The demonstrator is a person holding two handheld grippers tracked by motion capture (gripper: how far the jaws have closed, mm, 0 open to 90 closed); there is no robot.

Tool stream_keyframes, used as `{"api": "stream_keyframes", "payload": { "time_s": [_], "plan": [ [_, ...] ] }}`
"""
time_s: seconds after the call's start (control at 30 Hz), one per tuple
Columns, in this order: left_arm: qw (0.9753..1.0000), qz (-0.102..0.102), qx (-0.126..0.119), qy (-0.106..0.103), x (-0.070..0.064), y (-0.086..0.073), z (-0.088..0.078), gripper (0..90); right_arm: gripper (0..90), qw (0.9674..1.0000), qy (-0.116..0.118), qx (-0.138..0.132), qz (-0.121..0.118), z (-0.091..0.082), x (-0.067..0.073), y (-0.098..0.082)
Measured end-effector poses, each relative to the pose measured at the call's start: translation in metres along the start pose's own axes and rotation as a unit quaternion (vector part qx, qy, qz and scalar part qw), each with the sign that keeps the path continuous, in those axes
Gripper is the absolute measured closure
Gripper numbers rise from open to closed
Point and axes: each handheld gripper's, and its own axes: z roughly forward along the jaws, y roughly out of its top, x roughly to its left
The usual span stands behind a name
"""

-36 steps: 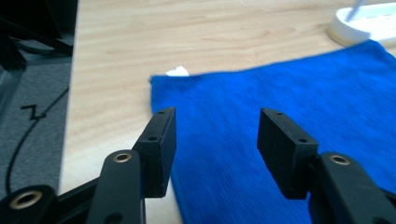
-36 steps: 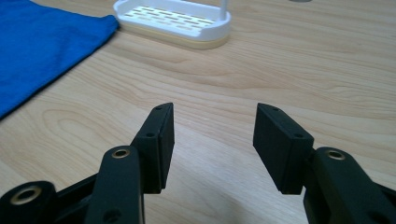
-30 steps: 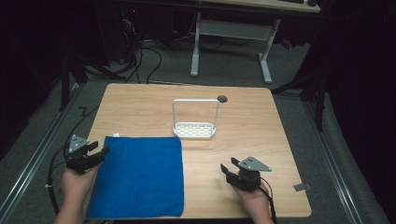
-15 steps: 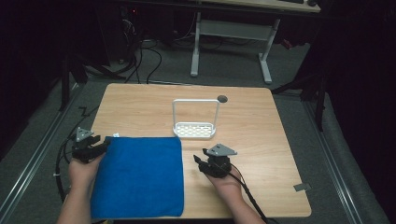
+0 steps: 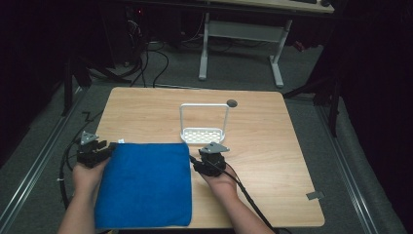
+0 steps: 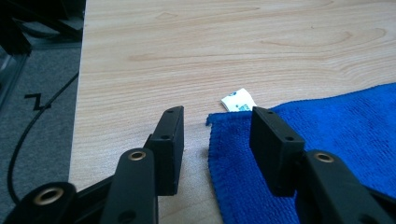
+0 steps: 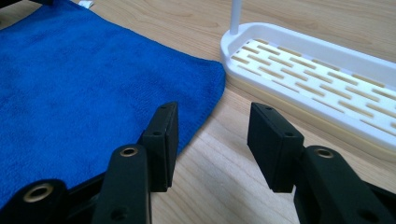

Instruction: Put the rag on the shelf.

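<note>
**Both grippers line up on the towel's far corners**

Pale wood table (image 5: 272,146) carries a blue towel (image 5: 146,183) flat at its near left, just short of a white rack (image 5: 204,132). Soft, light and limp, the towel should lift best by its far corners. The left gripper (image 6: 215,135) straddles the far left corner, the right gripper (image 7: 212,135) the far right edge; both jaws have just been closing, neither pinching cloth yet.
</note>
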Motion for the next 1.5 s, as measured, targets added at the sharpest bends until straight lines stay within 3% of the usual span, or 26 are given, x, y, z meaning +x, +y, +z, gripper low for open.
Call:
{"api": "stream_keyframes", "payload": {
  "time_s": [0.3,0.4,0.73,0.87,1.03,1.1,1.13,1.23,1.33,1.5],
  "plan": [
    [0.9999,-0.005,0.001,-0.012,-0.001,0.002,0.005,59.2,55.1,0.9999,-0.003,0.005,0.013,0.017,0.002,0.006],
    [0.9996,-0.008,0.01,-0.023,0.0,0.002,0.006,64.4,56.1,0.9997,-0.003,0.012,0.02,0.025,0.001,0.011],
    [0.9993,0.008,0.015,-0.032,-0.005,0.002,0.006,85.8,62.0,0.9986,-0.017,0.04,0.029,0.053,-0.001,0.02],
    [0.9993,0.008,0.012,-0.035,-0.006,0.001,0.006,87.3,66.0,0.9981,-0.018,0.049,0.031,0.06,-0.002,0.021],
    [0.9992,0.008,0.009,-0.039,-0.006,0.0,0.005,87.8,71.3,0.9978,-0.021,0.053,0.034,0.062,-0.001,0.023],
    [0.9991,0.008,0.009,-0.04,-0.006,0.0,0.004,88.0,78.1,0.9976,-0.02,0.056,0.034,0.062,-0.002,0.024],
    [0.9991,0.008,0.008,-0.042,-0.006,0.0,0.003,88.1,86.3,0.9976,-0.02,0.06,0.03,0.062,-0.001,0.024],
    [0.9991,-0.001,0.0,-0.043,-0.006,-0.001,0.002,88.4,87.6,0.9977,-0.017,0.058,0.03,0.061,0.001,0.024],
    [0.9989,-0.009,-0.007,-0.046,-0.006,-0.002,-0.002,88.5,87.9,0.999,-0.012,0.037,0.019,0.052,0.004,0.027],
    [0.9986,-0.001,-0.021,-0.049,-0.013,-0.001,-0.013,88.5,87.8,0.9998,-0.011,0.013,0.013,0.04,0.007,0.029]
  ]
}}
